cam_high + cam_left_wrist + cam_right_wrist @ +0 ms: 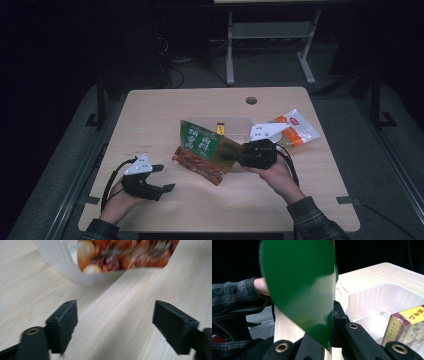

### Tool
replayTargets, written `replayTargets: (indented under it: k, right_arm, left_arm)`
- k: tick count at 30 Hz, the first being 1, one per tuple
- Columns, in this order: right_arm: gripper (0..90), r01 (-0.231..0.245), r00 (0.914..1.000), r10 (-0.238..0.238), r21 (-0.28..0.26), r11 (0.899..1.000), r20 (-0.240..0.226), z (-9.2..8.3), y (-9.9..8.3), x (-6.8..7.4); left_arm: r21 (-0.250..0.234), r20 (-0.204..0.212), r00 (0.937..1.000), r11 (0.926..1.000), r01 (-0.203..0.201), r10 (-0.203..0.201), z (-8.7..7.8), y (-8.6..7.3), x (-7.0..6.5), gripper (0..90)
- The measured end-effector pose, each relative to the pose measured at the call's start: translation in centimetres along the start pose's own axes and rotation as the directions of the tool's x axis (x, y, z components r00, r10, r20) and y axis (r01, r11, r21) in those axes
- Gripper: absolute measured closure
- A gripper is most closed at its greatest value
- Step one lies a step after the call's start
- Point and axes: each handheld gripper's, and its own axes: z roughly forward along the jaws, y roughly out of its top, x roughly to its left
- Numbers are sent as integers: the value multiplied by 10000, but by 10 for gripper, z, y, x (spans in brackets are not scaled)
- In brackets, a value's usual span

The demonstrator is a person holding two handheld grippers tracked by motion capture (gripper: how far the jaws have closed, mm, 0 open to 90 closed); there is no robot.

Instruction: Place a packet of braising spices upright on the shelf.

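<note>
At tabletop (150,115) centre, right claw (236,156) pinches green snack bag (202,150) by edge, lifted beside clear tray (235,122). Left claw (162,178) spread, empty, apart from bag. Step judged: loading tray. Next: swing bag over tray, release.

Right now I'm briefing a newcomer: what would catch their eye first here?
The green snack bag at the table's middle, pinched shut in the right gripper and held up off the wood. Next, the left gripper, open and holding nothing near the table's front left. Behind the bag sits a clear tray with a yellow box.
</note>
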Motion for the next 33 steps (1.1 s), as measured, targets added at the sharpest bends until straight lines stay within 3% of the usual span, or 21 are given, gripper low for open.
replayTargets:
  k: [5, 8, 20, 33]
  right_arm:
    - [897, -45, 9999, 45, 26, 10000, 167, -1, 7, 2]
    - [897, -23, 9997, 24, -62, 10000, 225, -3, 11, 2]
    - [897, -77, 9942, 132, -518, 9986, 1071, -7, 35, -8]
    - [897, -421, 9783, 611, -991, 9942, 1978, -1, 49, -26]
  left_arm:
    - [402, 125, 9999, 9991, -94, 89, 13, -3, 1, 158]
    - [672, 115, 9991, 9969, -403, 397, 16, -4, 0, 158]
    - [621, 126, 9998, 9979, -176, 168, 18, -4, -1, 158]
    - [537, 74, 9999, 9985, -76, 72, 17, -5, 1, 158]
